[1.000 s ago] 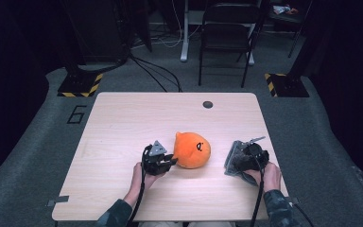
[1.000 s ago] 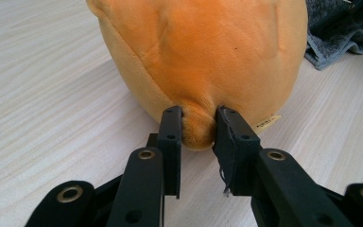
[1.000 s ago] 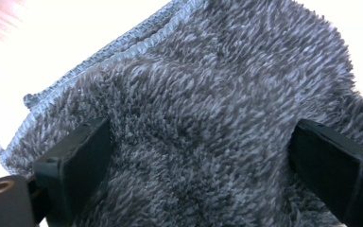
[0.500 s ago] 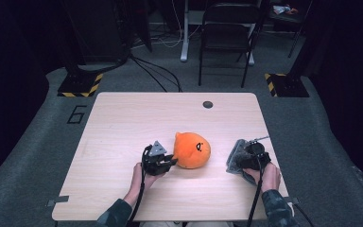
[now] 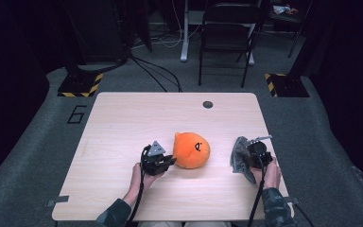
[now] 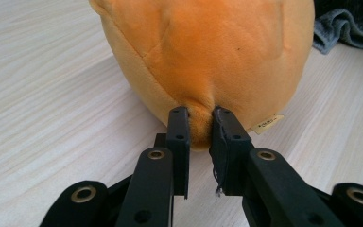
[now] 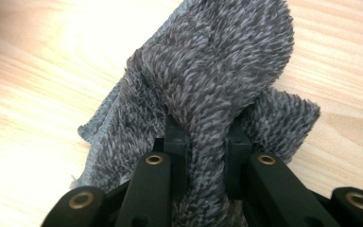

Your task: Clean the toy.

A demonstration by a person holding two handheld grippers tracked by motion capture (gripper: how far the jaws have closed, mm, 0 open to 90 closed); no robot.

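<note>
Grey cloth (image 7: 208, 94) in right claw (image 7: 207, 137)

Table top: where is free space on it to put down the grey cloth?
The table is bare across its far half, apart from a small dark disc, and along its left side. The near middle is crowded: the left gripper pinches the orange plush, and the right gripper grips the grey cloth near the right edge.

plush toy (image 6: 203, 52): soft orange velour | cloth (image 7: 217, 80): shaggy grey | table (image 5: 123, 123): matt wood
</note>
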